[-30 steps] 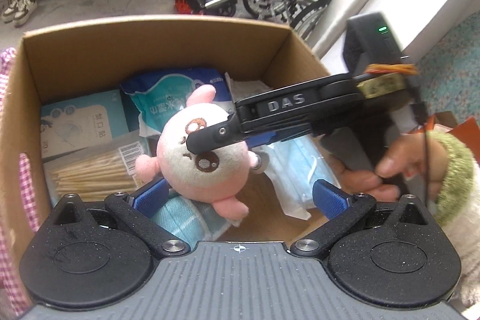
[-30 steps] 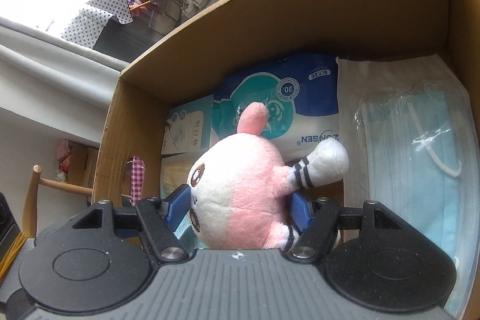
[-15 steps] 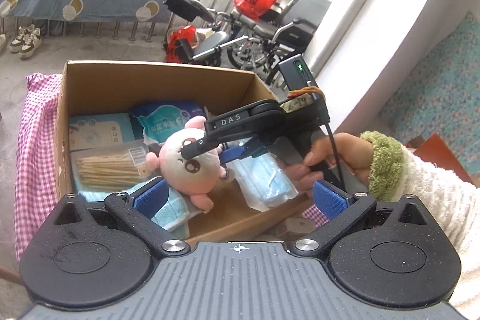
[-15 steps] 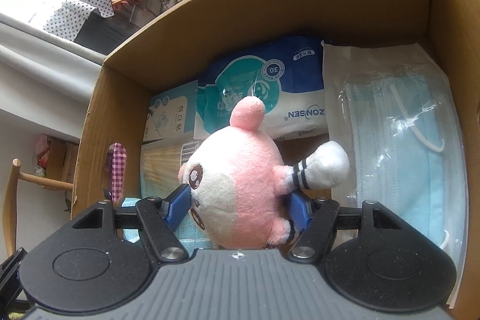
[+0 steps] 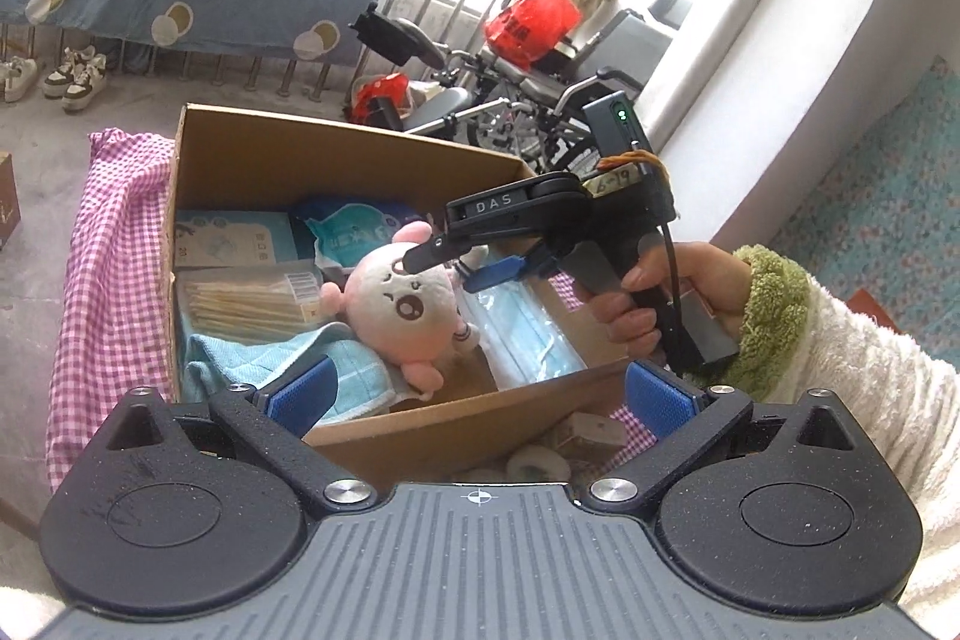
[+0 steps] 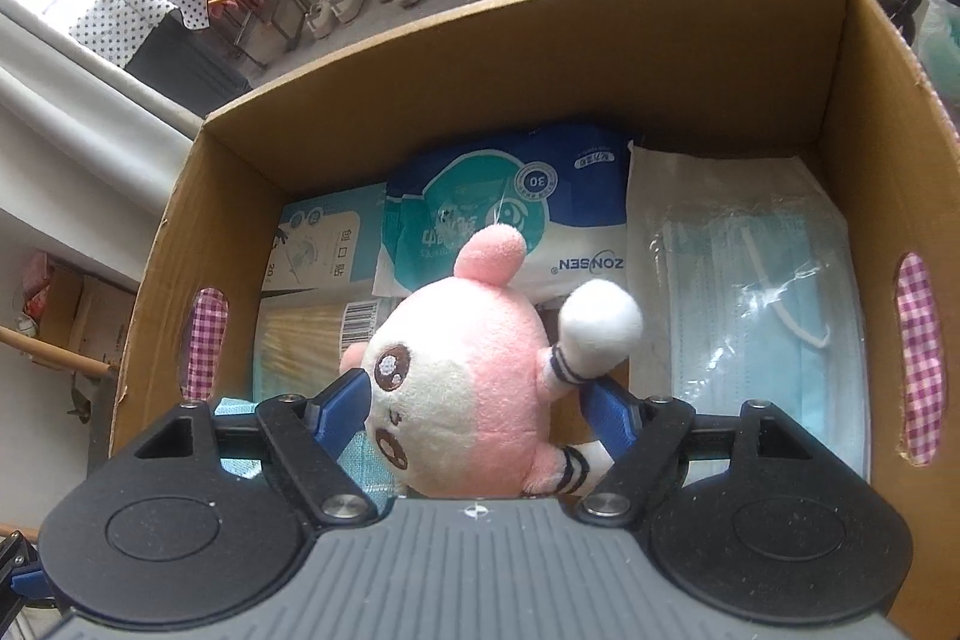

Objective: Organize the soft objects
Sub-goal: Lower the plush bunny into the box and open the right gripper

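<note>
Right gripper (image 6: 480, 418) clamps pink plush toy (image 6: 474, 388) inside cardboard box (image 6: 540, 58)

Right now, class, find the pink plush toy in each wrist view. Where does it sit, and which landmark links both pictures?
Left wrist view: the pink plush toy lies mid-frame, inside the cardboard box, held by the right gripper.
Right wrist view: the toy fills the lower centre, between the gripper's blue pads.
Shared landmark: the blue tissue pack behind the toy.
</note>
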`<state>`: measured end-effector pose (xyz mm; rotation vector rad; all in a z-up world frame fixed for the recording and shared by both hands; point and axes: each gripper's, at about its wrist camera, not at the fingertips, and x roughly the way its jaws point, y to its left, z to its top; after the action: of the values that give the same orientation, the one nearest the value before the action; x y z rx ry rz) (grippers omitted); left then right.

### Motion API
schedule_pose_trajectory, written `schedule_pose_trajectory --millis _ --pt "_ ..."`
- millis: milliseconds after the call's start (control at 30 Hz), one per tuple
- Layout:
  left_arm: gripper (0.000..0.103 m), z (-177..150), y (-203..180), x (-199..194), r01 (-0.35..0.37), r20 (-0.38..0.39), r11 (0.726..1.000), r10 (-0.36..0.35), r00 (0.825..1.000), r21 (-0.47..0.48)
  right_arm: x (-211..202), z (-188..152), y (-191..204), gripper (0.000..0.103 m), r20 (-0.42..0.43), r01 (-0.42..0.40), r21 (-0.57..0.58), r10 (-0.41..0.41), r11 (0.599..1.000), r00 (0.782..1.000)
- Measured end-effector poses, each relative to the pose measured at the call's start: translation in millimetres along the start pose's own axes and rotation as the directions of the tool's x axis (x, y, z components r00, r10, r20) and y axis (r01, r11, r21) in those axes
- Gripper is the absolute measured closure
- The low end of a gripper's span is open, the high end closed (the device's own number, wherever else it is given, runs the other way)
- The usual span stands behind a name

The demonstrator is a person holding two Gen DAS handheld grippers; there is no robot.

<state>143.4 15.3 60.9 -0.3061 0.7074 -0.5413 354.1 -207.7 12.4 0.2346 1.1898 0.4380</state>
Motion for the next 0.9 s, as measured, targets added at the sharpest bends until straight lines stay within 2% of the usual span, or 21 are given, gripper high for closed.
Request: schedule_pose_trajectory --millis 100,200,333,433,533,667,733,900 --pt "0.000 -6 3 -8 0.011 0.017 1.000 -0.011 1.000 -0.004 -13 1 3 0.025 0.043 0.012 -0.009 -0.012 1.000 0.999" --pt "0.000 -12 5 -14 0.014 0.027 1.000 -0.014 1.000 -0.007 -26 1 18 0.031 0.082 0.030 -0.070 -0.024 0.997 0.996" --pt "0.000 -22 14 -21 0.013 0.042 1.000 -0.013 0.999 -0.010 -34 -6 44 0.034 0.071 -0.003 -0.148 0.014 0.989 0.997" --pt "0.000 -30 24 -25 0.019 0.054 0.999 -0.017 0.998 -0.036 -33 -13 59 0.035 0.030 -0.058 -0.185 0.065 0.981 0.997" --pt "0.000 -35 35 -25 0.039 0.055 0.996 -0.035 0.998 -0.075 -20 -19 67 0.035 -0.055 -0.099 -0.190 0.090 0.977 0.994" --pt "0.000 -36 42 -22 0.053 0.047 0.994 -0.049 0.998 -0.095 8 -23 66 0.035 -0.163 -0.068 -0.194 0.036 0.979 0.986" --pt "0.000 -36 43 -21 0.058 0.047 0.994 -0.053 0.997 -0.095 19 -23 59 0.037 -0.201 -0.079 -0.169 0.044 0.982 0.979" --pt "0.000 -37 44 -21 0.072 0.050 0.993 -0.067 0.996 -0.098 21 -23 61 0.039 -0.194 -0.064 -0.191 0.026 0.979 0.981"
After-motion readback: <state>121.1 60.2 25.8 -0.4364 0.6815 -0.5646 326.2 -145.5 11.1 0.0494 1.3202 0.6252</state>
